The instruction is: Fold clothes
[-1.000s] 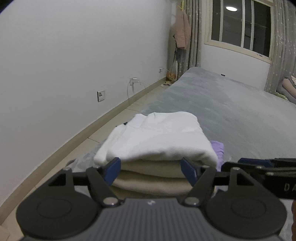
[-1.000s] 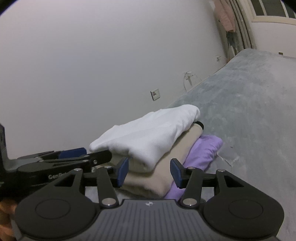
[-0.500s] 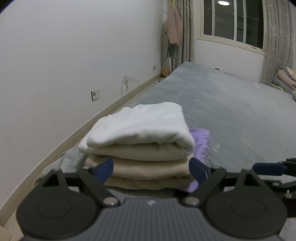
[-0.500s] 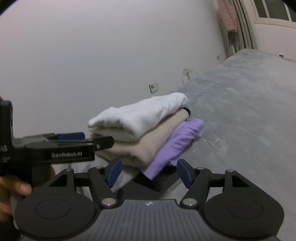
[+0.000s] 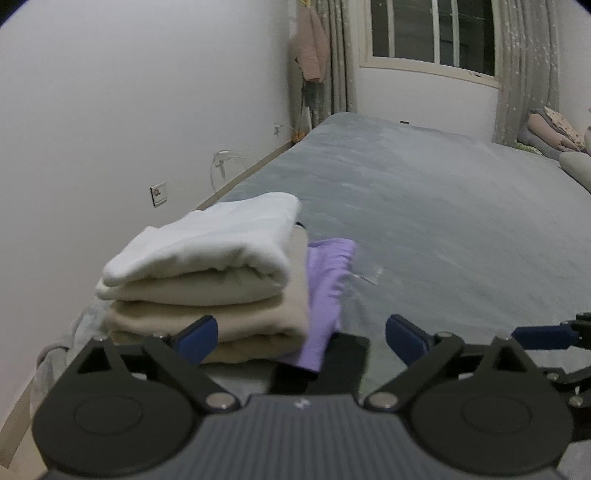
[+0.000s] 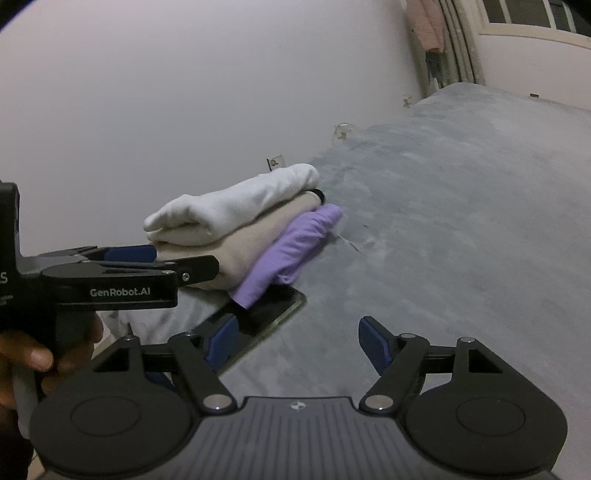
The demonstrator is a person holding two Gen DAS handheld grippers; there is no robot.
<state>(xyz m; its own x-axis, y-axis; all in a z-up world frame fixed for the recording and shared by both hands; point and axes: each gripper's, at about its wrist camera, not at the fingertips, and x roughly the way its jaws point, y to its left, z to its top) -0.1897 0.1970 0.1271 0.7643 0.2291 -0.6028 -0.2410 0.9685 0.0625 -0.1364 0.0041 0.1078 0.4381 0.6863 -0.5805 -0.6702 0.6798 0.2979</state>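
The stack of folded clothes point(image 5: 207, 280) sits ahead and to the left of the left gripper point(image 5: 301, 332), at the near left part of the grey bed point(image 5: 424, 206), close to the bed's wall-side edge. It holds 3 visible layers: a white garment point(image 5: 214, 236) on top, a beige garment point(image 5: 221, 314) beneath it, and a purple garment point(image 5: 328, 280) lowest, sticking out on the right side. A dark phone point(image 6: 266, 314) lies flat just under the near end of the purple garment, between the stack and the right gripper point(image 6: 295, 341). Both grippers are clear of the cloth: the left one's jaws are opening and stand wide with nothing between them, and the right one's jaws are opening likewise, empty, over bare bedding. A hand point(image 6: 40, 354) grips the left tool's handle in the right wrist view. Judgement: the stack looks finished and the step in hand is the release and retreat. To do it well, both tools should leave level and straight back, jaws kept wide, so no pad point(image 5: 195, 332) catches the beige fold's front edge and drags the layers askew. Edges: the stack's left side is near the bed's drop toward the white wall point(image 5: 110, 110), so any nudge that way risks toppling it. Open room: the bedding to the right of both grippers and far ahead toward the window point(image 5: 432, 33) is bare and wide, the safer side for travel; pillows point(image 5: 554, 129) lie only at the far right.
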